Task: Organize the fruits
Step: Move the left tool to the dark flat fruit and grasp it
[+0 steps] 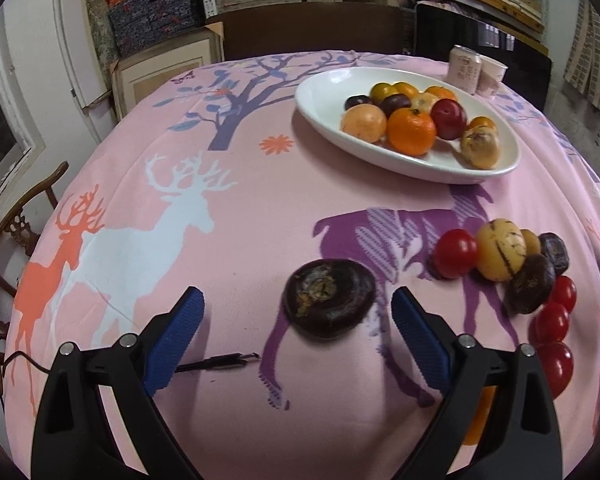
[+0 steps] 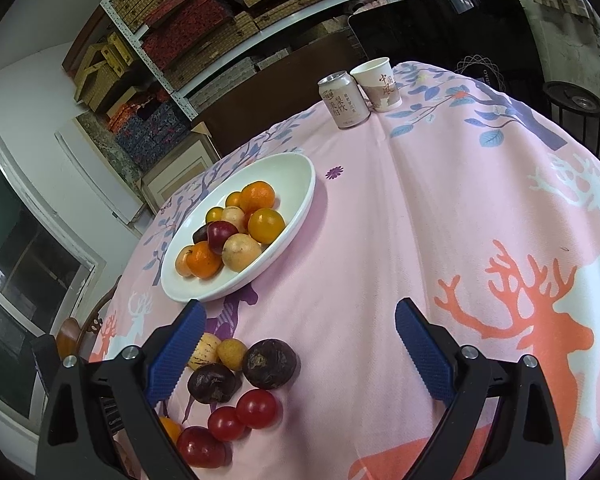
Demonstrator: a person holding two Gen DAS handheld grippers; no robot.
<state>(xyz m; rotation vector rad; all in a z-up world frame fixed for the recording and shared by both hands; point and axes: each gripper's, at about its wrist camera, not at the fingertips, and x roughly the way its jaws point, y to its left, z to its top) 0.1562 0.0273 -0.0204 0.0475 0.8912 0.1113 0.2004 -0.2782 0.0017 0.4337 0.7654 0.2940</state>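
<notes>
Currently: left gripper (image 1: 296,308) spread wide, holding nothing, low over table (image 1: 240,208); dark flattened fruit (image 1: 329,304) resting on the cloth between its fingers, touching neither. Right gripper (image 2: 298,322) likewise wide open and empty, above bare pink cloth. White oval bowl (image 1: 324,80) farther back, loaded with oranges, plums and pale fruits. Loose cluster (image 1: 512,260) of cherry tomatoes, dark fruits and yellow fruits right of the left gripper. Can (image 2: 343,99) and paper cup (image 2: 378,84) side by side near far edge.
</notes>
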